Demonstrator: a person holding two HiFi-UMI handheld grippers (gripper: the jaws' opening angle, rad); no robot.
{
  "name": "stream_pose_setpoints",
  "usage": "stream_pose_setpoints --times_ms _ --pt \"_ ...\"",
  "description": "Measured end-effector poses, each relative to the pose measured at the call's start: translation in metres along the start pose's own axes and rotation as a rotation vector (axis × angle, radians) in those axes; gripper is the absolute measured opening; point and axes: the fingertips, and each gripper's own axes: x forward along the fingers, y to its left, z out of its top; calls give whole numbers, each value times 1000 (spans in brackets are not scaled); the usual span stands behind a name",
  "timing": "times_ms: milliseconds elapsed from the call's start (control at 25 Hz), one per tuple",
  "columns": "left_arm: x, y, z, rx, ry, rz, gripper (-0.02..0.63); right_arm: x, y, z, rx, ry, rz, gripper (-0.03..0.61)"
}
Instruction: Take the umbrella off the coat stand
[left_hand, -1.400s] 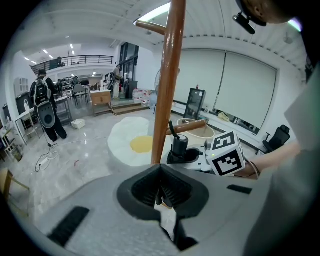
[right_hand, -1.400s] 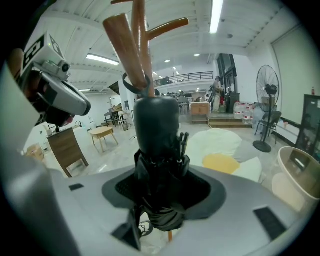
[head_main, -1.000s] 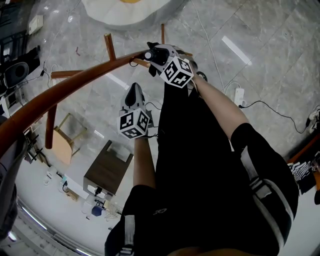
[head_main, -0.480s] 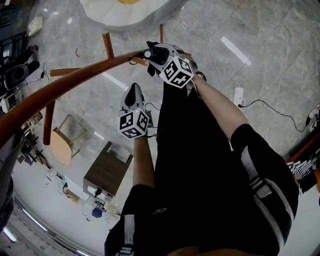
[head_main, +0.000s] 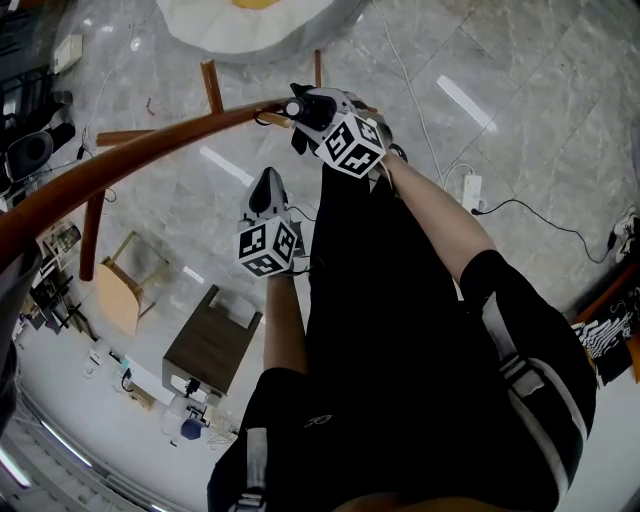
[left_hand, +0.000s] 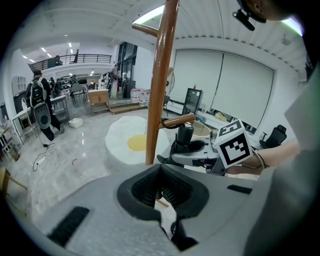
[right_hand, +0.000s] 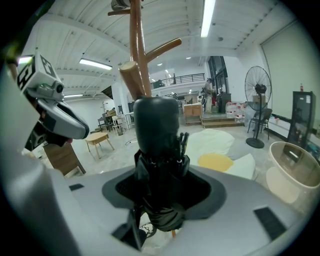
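Observation:
The brown wooden coat stand (head_main: 150, 150) runs from the left to the top middle of the head view. A black folded umbrella (right_hand: 156, 135) stands handle up between the jaws of my right gripper (right_hand: 159, 180), which is shut on it. In the head view that gripper (head_main: 300, 108) holds the umbrella right by a short peg (head_main: 280, 124) of the stand. A thin dark loop goes round the peg (left_hand: 177, 120) next to the umbrella handle (left_hand: 185, 136). My left gripper (head_main: 267, 182) hangs lower and to the left, apart from the stand, its jaws shut with nothing in them (left_hand: 161, 175).
A white and yellow egg-shaped rug (head_main: 250, 20) lies on the grey tiled floor behind the stand. Below are a small dark wooden table (head_main: 212, 340) and a light wooden stool (head_main: 120, 295). A power strip with cables (head_main: 470, 190) lies to the right. A standing fan (right_hand: 257, 100) and a white bin (right_hand: 292, 170) stand further off.
Both grippers keep their places and the umbrella stays gripped at the peg. Only the head view has shifted slightly.

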Motion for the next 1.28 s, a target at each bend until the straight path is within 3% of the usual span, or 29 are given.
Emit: stream_pose_setpoints --times_ms 1280 --pt "-5 -15 -6 10 -15 -22 -1 -32 1 1 33 -20 -27 227"
